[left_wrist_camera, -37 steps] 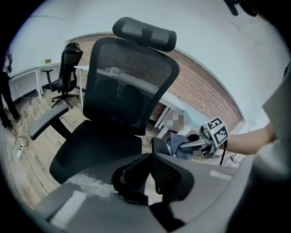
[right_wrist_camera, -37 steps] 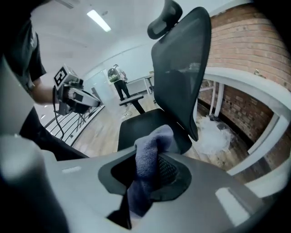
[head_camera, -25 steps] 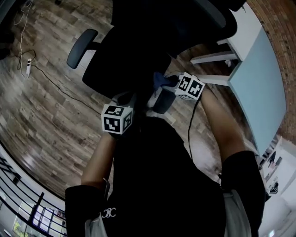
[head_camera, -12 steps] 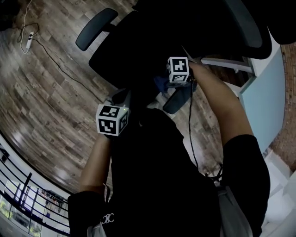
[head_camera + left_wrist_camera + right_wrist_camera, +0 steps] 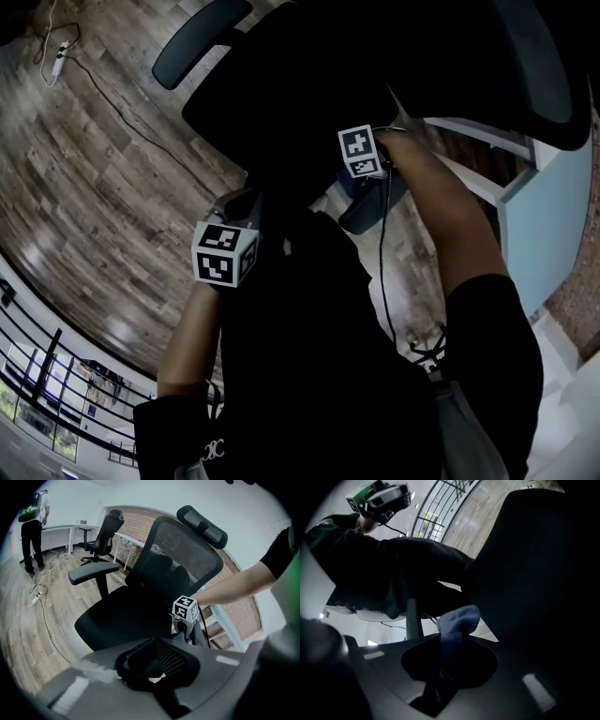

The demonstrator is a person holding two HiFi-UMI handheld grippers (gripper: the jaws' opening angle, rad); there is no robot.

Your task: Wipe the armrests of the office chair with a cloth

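Note:
A black office chair (image 5: 300, 94) (image 5: 140, 611) stands in front of me on the wood floor. Its left armrest (image 5: 200, 39) (image 5: 93, 573) is bare. My right gripper (image 5: 354, 178) (image 5: 450, 663) is shut on a blue cloth (image 5: 457, 620) (image 5: 181, 637) and holds it down at the right armrest (image 5: 380, 208). Whether the cloth touches the pad is hidden. My left gripper (image 5: 234, 211) (image 5: 157, 660) hangs near my body in front of the seat, jaws together with nothing in them.
A second office chair (image 5: 101, 531) and white desks stand at the back, with a person (image 5: 33, 527) at the far left. A cable and power strip (image 5: 37, 597) (image 5: 56, 61) lie on the floor. A light blue desk (image 5: 539, 225) is close on the right.
The right gripper with the cloth has moved along the right armrest towards the chair's back. The left gripper has stayed almost where it was.

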